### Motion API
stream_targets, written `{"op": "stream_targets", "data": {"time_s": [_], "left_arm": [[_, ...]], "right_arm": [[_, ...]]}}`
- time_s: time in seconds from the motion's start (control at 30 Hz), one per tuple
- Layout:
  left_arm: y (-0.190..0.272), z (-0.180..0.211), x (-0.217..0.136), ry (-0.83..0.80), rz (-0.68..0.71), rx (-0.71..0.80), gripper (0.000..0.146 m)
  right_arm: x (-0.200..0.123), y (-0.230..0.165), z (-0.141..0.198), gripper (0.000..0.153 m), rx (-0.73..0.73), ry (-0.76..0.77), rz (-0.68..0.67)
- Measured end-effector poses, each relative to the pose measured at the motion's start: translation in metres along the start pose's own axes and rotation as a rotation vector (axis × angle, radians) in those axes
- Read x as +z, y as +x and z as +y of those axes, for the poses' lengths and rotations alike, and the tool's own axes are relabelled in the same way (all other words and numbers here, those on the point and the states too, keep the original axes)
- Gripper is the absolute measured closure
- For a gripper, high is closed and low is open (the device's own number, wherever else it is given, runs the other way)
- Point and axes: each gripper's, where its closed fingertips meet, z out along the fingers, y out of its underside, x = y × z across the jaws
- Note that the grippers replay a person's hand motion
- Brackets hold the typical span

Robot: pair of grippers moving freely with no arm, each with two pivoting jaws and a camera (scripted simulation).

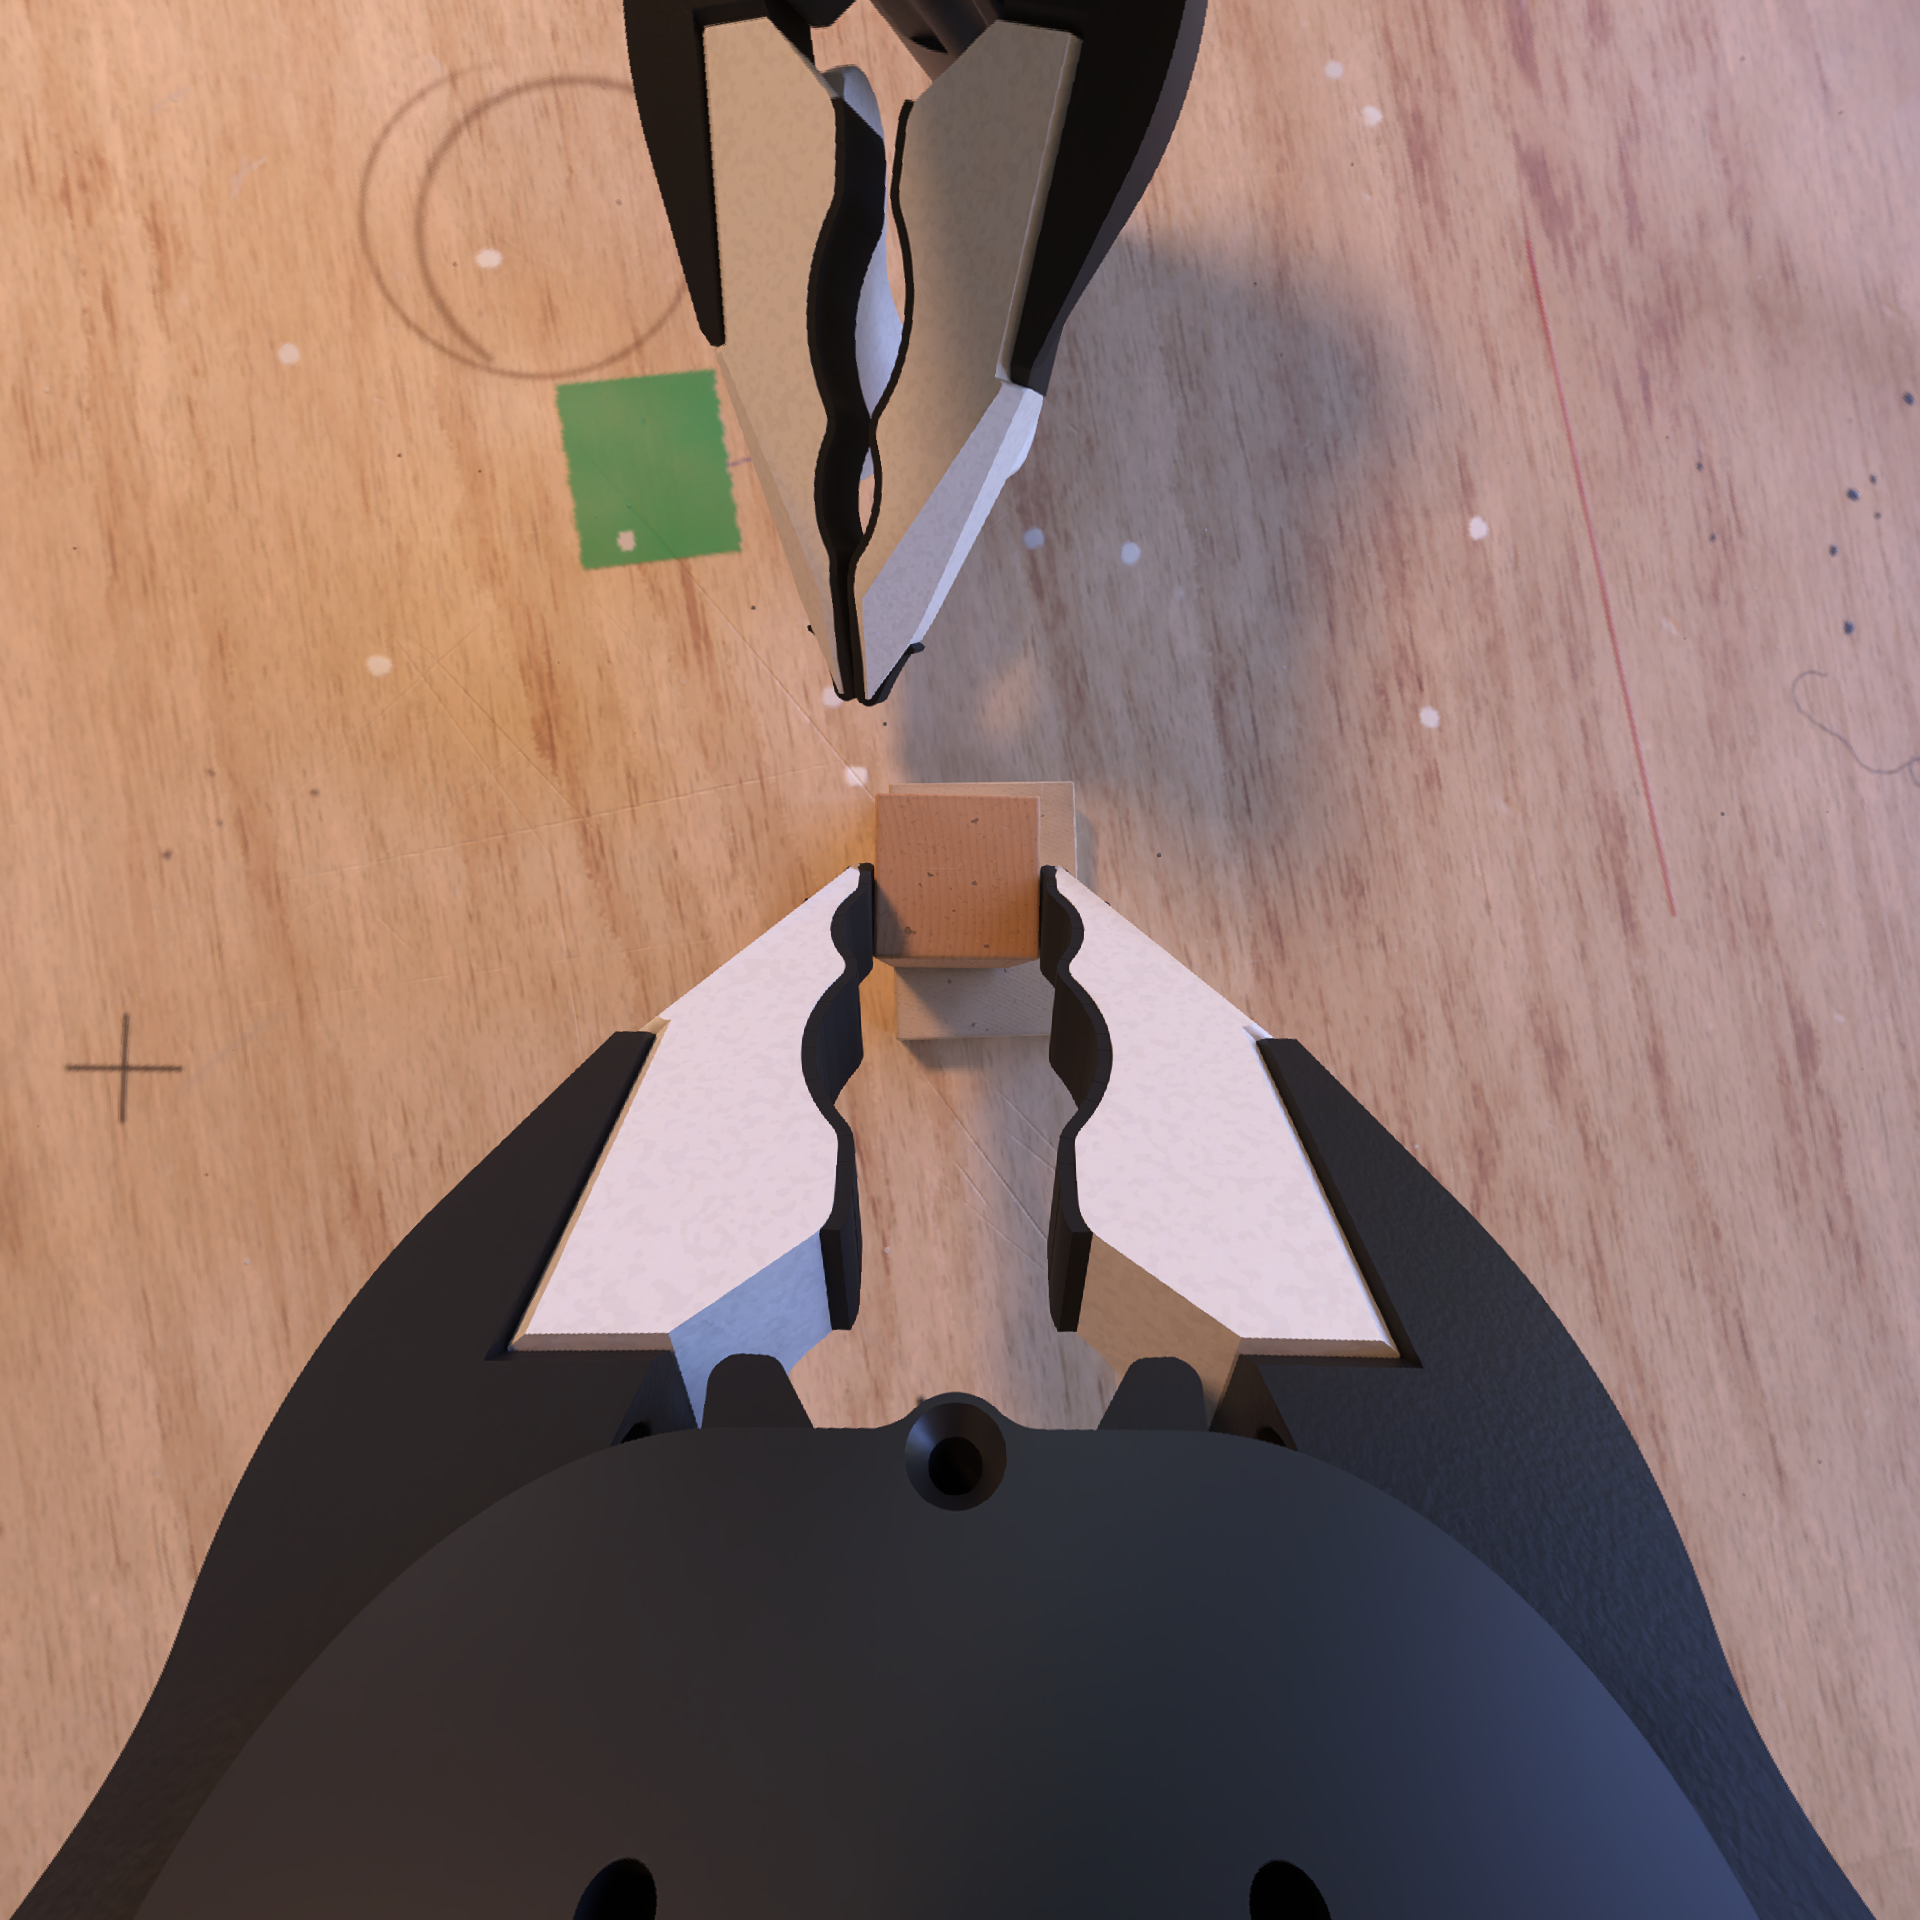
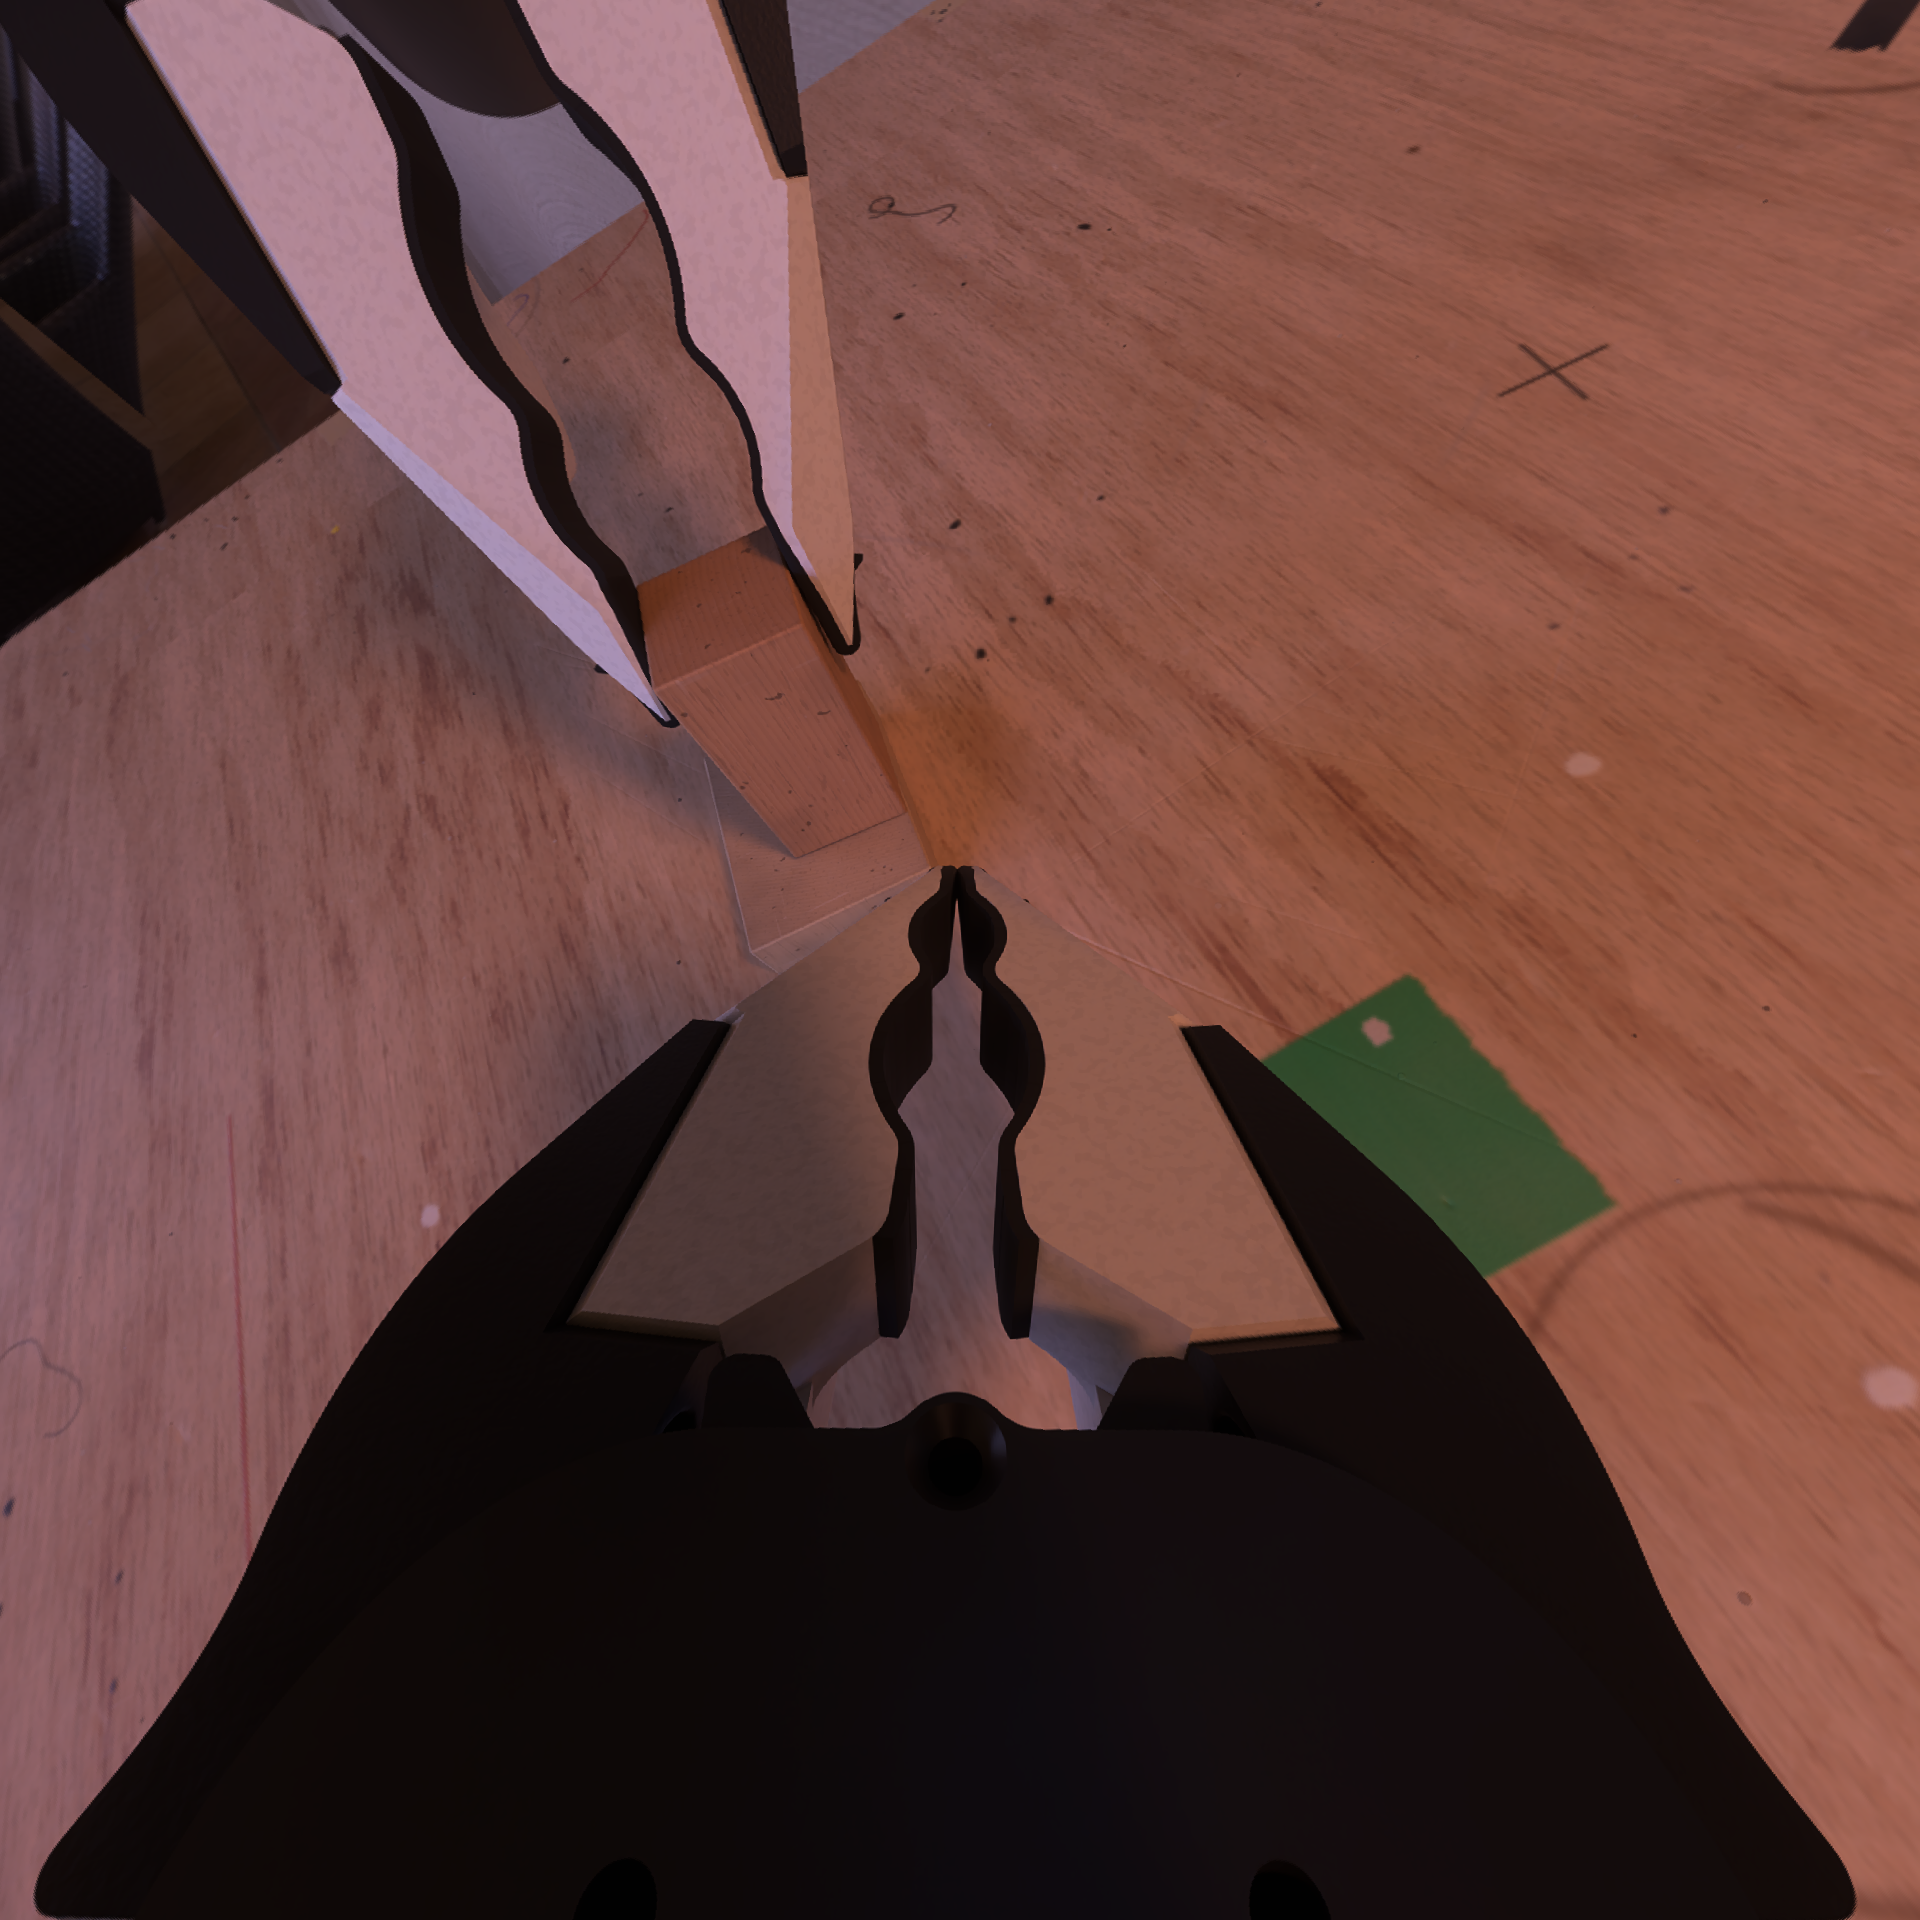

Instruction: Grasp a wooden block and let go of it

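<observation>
A light-brown wooden block [image 1: 956, 878] stands upright between the fingertips of my left gripper [image 1: 957, 883]. Both fingertips touch its sides, so the gripper is shut on it. In the right wrist view the block [image 2: 779, 727] shows as a tall piece held near its top by the left gripper's fingers [image 2: 821, 499]. A pale square patch [image 1: 971, 1006] lies on the table under it; I cannot tell whether the block touches the table. My right gripper [image 2: 956, 878] is shut and empty, with its tips just beside the block's foot. It points at the block from the far side in the left wrist view [image 1: 862, 694].
The wooden table [image 1: 312, 935] bears a green rectangular patch [image 1: 646, 470] next to the right gripper, also in the right wrist view [image 2: 1444, 1122]. Drawn circles [image 1: 520, 218], a pencil cross [image 1: 123, 1067], a thin red line [image 1: 1600, 582] and paint specks mark the surface. A dark object [image 2: 62, 416] stands at the table's edge.
</observation>
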Motion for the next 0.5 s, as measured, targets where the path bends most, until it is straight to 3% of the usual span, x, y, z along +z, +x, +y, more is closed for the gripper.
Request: {"op": "stream_targets", "data": {"time_s": [0.5], "left_arm": [[0.0017,0.0010,-0.0009,0.001,0.020,-0.009,0.115]], "right_arm": [[0.0024,0.0057,-0.0013,0.153,-0.021,-0.005,0.042]]}}
